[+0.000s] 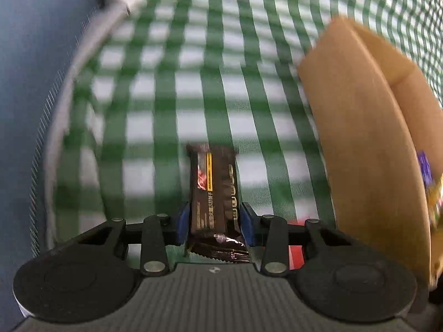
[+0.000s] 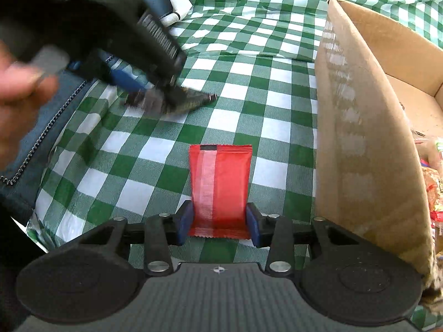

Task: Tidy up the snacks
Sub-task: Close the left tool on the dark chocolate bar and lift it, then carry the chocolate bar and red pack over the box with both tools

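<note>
My left gripper (image 1: 214, 217) is shut on a dark brown snack bar (image 1: 213, 188) and holds it above the green checked tablecloth (image 1: 171, 88). My right gripper (image 2: 218, 222) is shut on a red snack packet (image 2: 220, 185), also above the cloth. The left gripper also shows in the right wrist view (image 2: 155, 94), blurred, with the brown bar (image 2: 191, 99) in it, to the far left of the red packet. An open cardboard box (image 2: 365, 127) stands on the right in both views, its wall (image 1: 360, 138) close to the left gripper. Several snack packets (image 2: 432, 188) lie inside it.
A person in a blue zipped jacket (image 2: 41, 127) is at the left, with a hand (image 2: 19, 88) on the left gripper's handle. The table's edge (image 1: 63, 105) runs down the left. Bare checked cloth (image 2: 249, 55) lies between the grippers and the box.
</note>
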Motion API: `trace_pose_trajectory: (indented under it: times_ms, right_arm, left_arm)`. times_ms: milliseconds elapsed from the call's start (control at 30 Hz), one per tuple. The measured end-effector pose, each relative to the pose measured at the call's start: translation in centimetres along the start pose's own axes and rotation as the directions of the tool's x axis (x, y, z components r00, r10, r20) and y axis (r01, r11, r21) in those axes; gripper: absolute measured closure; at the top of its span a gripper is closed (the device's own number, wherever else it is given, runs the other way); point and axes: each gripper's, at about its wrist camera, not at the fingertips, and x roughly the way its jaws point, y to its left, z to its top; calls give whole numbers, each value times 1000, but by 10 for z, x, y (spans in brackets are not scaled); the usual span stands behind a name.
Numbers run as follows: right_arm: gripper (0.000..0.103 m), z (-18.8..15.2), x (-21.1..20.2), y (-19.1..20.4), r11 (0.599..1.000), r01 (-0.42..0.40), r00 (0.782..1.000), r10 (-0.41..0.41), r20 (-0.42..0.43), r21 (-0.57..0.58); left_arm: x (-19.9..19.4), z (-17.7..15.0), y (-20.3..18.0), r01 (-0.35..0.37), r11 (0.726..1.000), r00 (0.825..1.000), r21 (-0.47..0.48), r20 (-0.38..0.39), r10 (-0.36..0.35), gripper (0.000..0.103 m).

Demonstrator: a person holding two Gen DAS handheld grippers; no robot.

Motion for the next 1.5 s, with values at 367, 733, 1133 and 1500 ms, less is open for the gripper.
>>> trace_pose_trajectory:
  times_ms: [367, 733, 1133, 1500]
  right_arm:
    - [53, -7, 3, -3, 999, -37, 999, 38, -31, 27]
    - [51, -7, 9, 2, 1000, -25, 999, 26, -30, 10]
    - [60, -6, -9, 10, 999, 30, 997, -27, 74, -41]
    - [60, 23, -79, 13, 986, 120, 960, -86, 267, -114]
  left_arm:
    - [9, -5, -6, -33, 999, 999, 2, -31, 33, 49]
    - [32, -4, -33, -120, 982, 992, 143, -33, 126, 46]
    - [0, 2, -21, -121, 992, 984, 45, 137, 114, 60]
    - [-54, -9, 1, 24, 986, 939, -168, 343, 36, 60]
